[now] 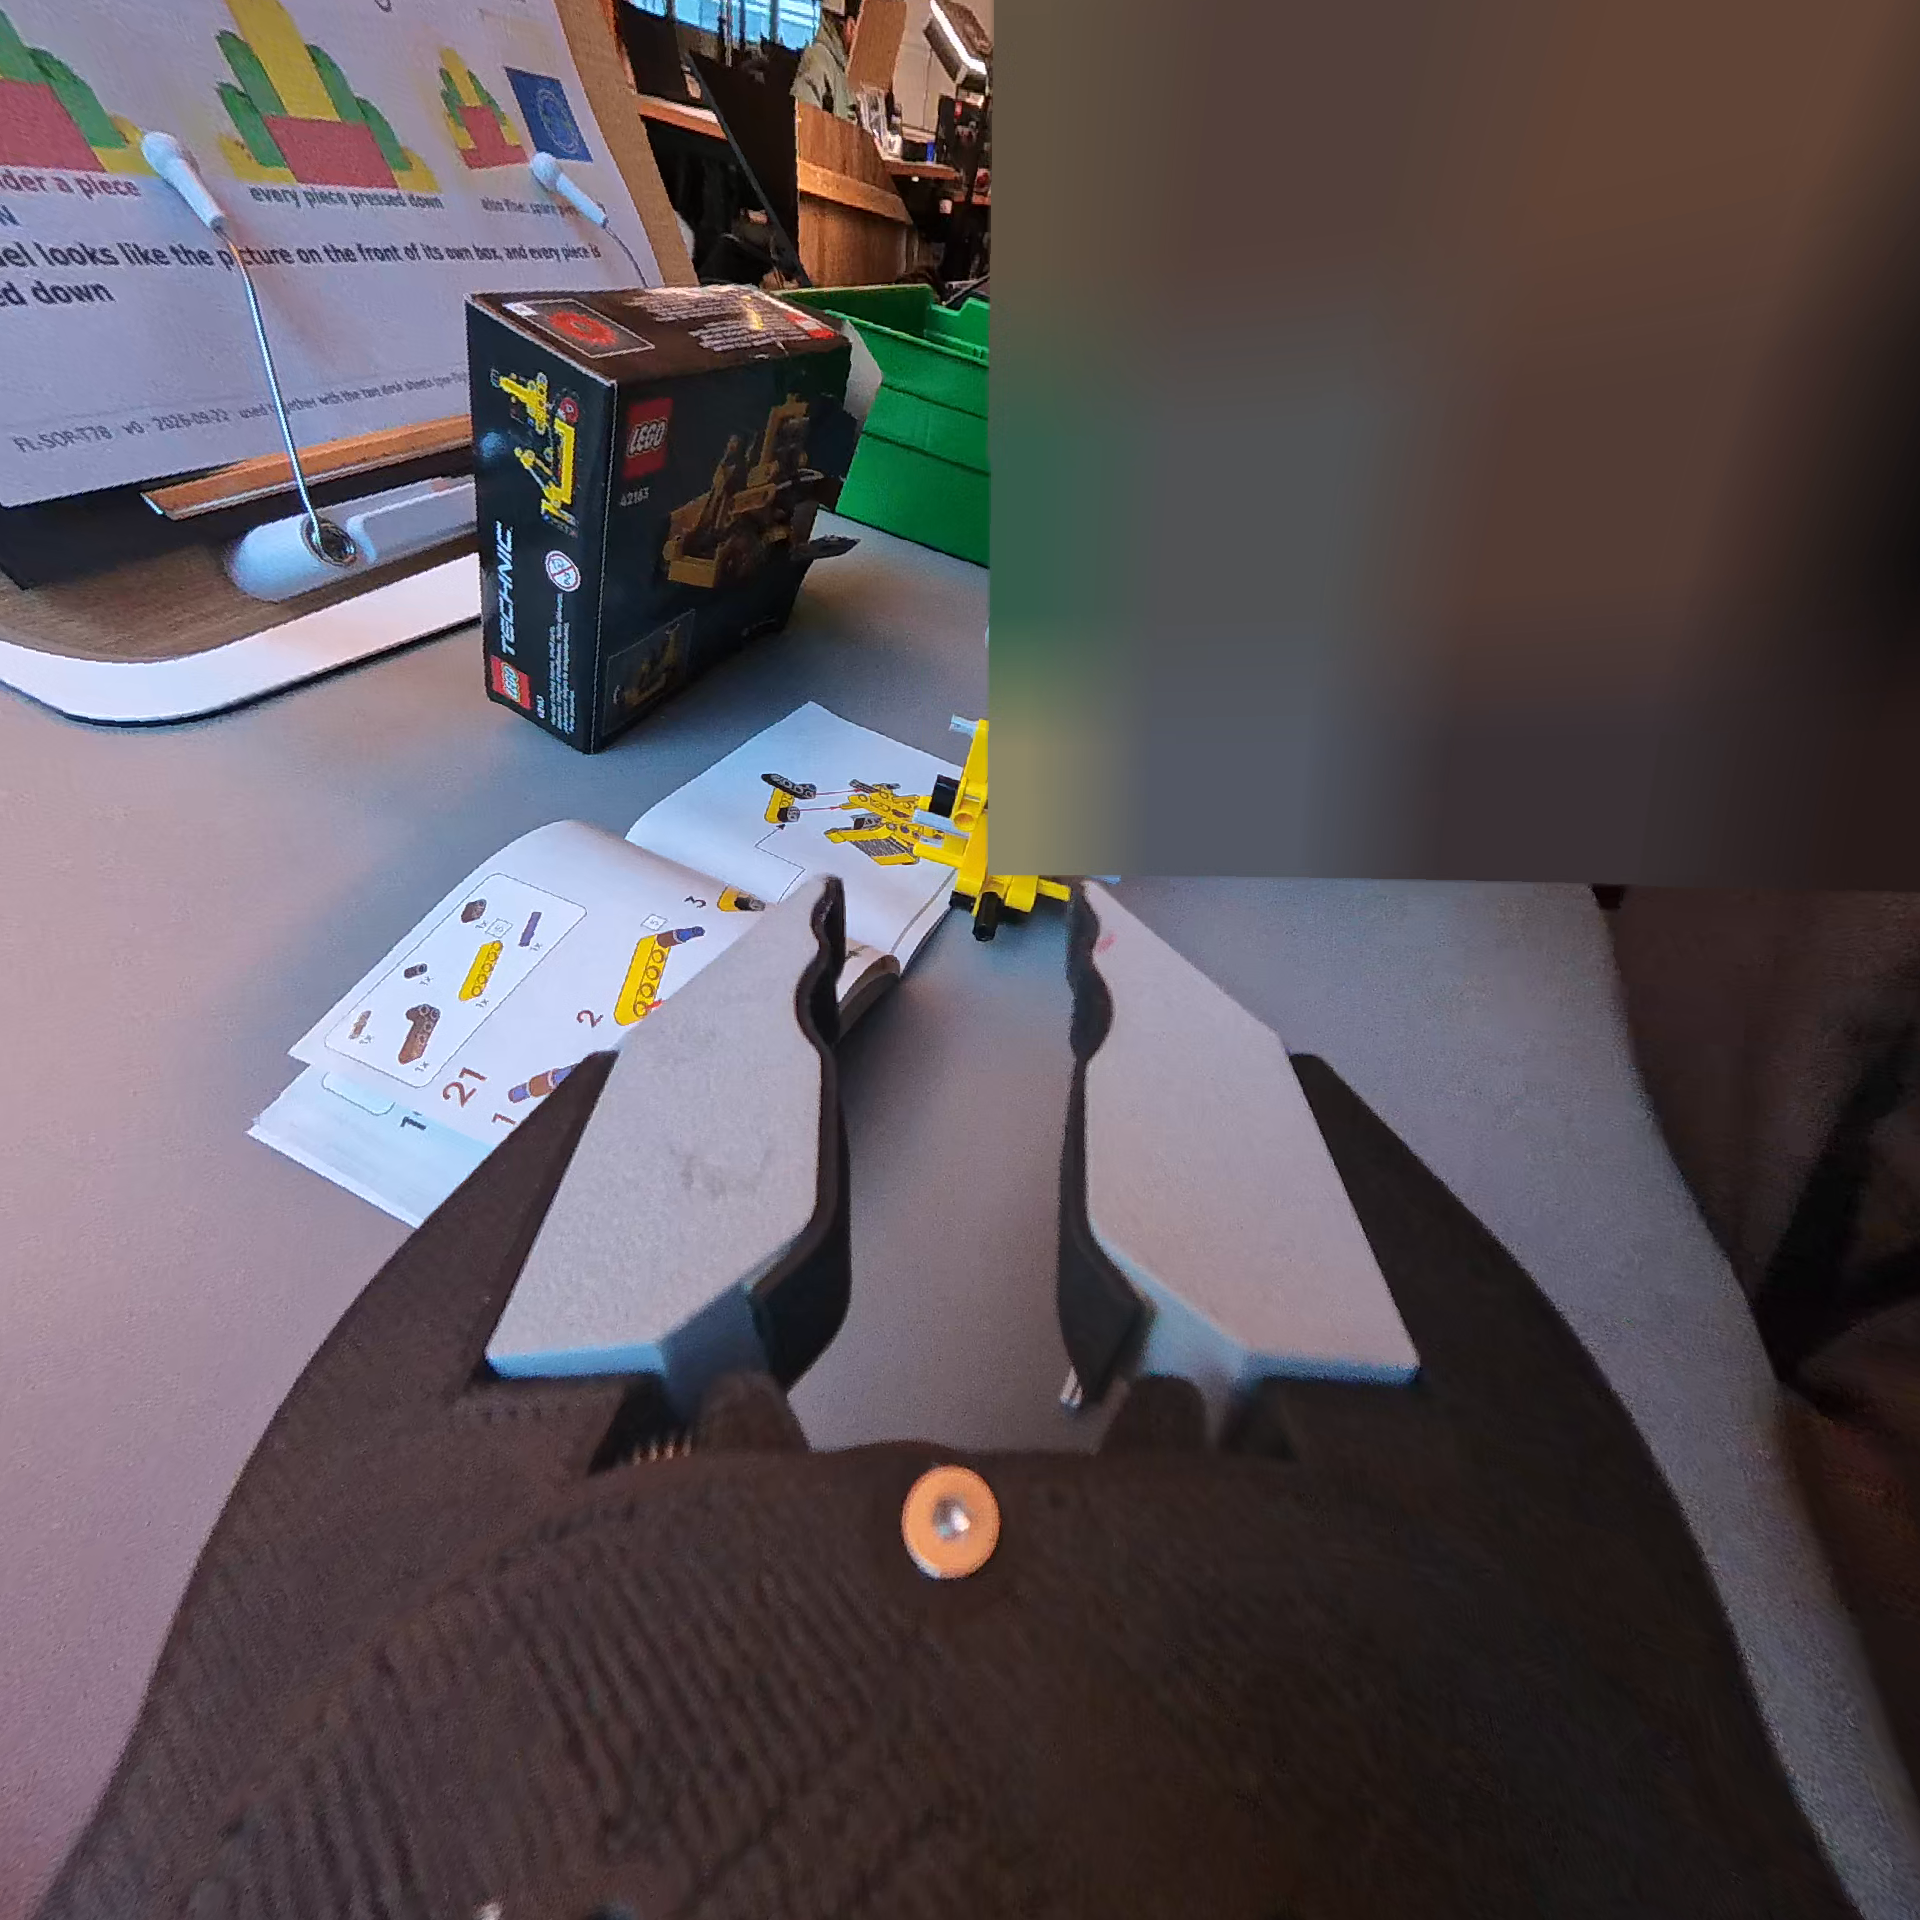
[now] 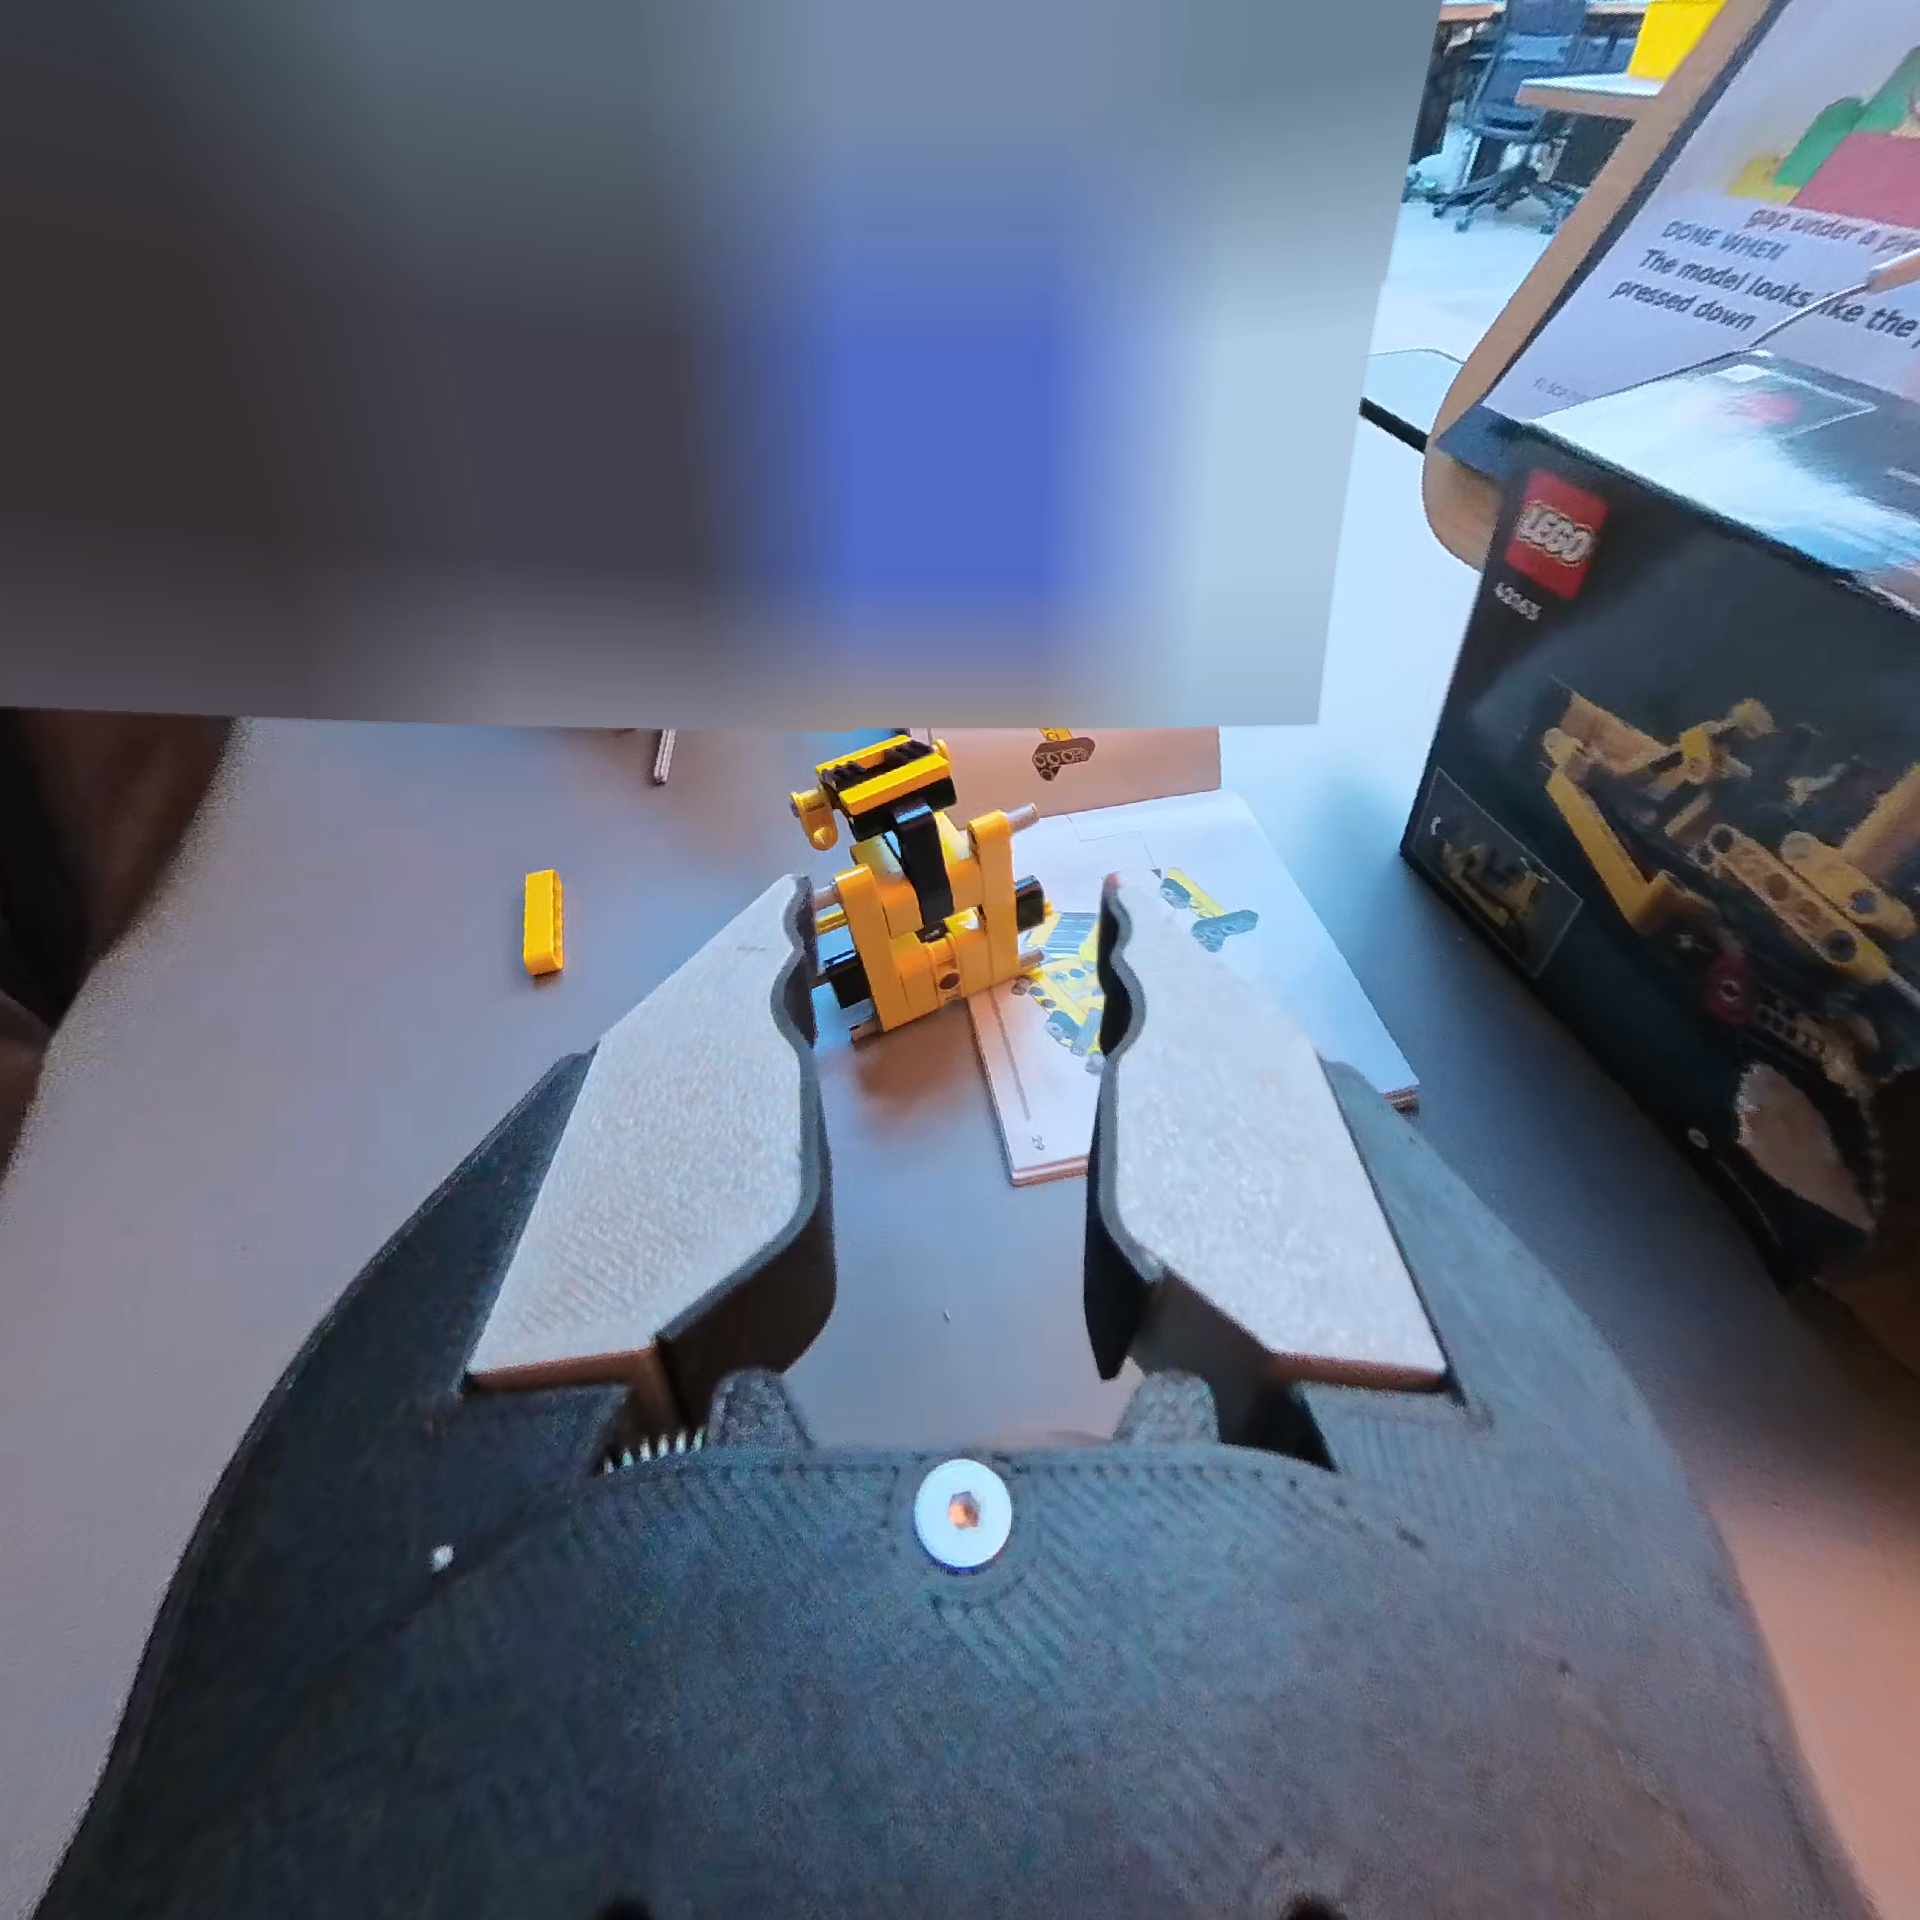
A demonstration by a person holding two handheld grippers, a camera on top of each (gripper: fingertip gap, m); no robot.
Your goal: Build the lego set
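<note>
A partly built yellow and black model (image 2: 920,909) stands upright on the grey table, at the edge of the open instruction booklet (image 2: 1174,997). My right gripper (image 2: 951,904) is open and empty, its tips on either side of the model without touching it. A loose yellow beam (image 2: 542,922) lies to the model's left. In the left wrist view, my left gripper (image 1: 951,904) is open and empty above the table, just short of the booklet (image 1: 540,966). Part of the model (image 1: 982,831) shows beyond its tips, cut off by a blurred patch.
The black set box (image 1: 644,499) stands behind the booklet and also shows at the right of the right wrist view (image 2: 1704,810). A printed sheet on a stand (image 1: 260,239) is at the back left. Green bins (image 1: 914,416) sit behind the box. A small grey pin (image 2: 663,755) lies far back. The grippers' ends are close to 12 cm from one another. The right gripper is farther from the small grey pin (image 2: 663,755), some 15 cm, than the left, some 10 cm.
</note>
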